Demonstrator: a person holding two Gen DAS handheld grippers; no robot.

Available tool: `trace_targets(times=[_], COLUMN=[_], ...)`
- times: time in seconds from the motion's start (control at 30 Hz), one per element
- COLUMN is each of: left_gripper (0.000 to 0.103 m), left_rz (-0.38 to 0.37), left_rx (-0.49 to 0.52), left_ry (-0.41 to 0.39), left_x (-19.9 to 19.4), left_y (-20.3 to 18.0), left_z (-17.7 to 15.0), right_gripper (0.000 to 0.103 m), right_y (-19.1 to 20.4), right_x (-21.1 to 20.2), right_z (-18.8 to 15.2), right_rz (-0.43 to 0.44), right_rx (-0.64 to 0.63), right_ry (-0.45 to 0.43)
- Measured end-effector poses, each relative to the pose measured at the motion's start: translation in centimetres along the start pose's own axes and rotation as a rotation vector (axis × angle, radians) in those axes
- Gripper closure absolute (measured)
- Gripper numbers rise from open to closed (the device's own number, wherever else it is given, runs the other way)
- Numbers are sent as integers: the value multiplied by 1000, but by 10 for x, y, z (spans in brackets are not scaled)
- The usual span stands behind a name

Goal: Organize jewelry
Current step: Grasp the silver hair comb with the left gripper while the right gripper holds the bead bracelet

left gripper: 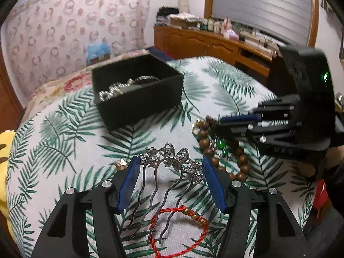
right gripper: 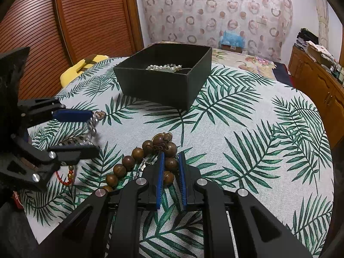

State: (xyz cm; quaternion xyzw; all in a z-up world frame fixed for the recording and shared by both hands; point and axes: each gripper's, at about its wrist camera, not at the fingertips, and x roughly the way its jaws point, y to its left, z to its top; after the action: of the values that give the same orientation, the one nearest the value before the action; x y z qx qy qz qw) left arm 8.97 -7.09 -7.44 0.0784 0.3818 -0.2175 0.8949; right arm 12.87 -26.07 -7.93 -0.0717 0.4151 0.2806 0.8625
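Observation:
A black jewelry box [left gripper: 137, 92] [right gripper: 165, 75] stands on the leaf-print cloth and holds pearls [right gripper: 164, 67] and silver pieces. My left gripper [left gripper: 171, 167] is open, its blue pads either side of a silver hair comb [left gripper: 169, 161] lying on the cloth. A red cord bracelet [left gripper: 178, 225] lies across the comb's prongs. My right gripper [right gripper: 171, 163] is shut on a brown wooden bead bracelet [right gripper: 129, 163] [left gripper: 204, 142], which still rests on the cloth. A green-stone piece [left gripper: 221, 145] lies inside the bead loop.
The table's leaf-print cloth [right gripper: 247, 129] spreads to the right of the box. A yellow cushion [right gripper: 83, 64] sits at the table's far left edge. A wooden cabinet [left gripper: 215, 45] with clutter stands beyond. A small gold piece [left gripper: 120, 163] lies by my left finger.

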Motion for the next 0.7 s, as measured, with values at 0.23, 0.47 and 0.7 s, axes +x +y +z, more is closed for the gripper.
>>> trace_targets(times=[0.23, 0.47, 0.7], left_gripper=[46, 46, 46], left_rz=[-4, 5, -9], left_rx=[-27, -66, -101], left_ry=[-57, -109, -158], left_x=[-10, -23, -34], left_y=[-1, 9, 20], left_z=[6, 11, 19], right_gripper=[89, 89, 89], right_y=[4, 6, 13], right_x=[-17, -36, -44], right_z=[6, 18, 26], right_rz=[12, 7, 2], right_rx=[-7, -31, -59], right_ry=[-53, -96, -112])
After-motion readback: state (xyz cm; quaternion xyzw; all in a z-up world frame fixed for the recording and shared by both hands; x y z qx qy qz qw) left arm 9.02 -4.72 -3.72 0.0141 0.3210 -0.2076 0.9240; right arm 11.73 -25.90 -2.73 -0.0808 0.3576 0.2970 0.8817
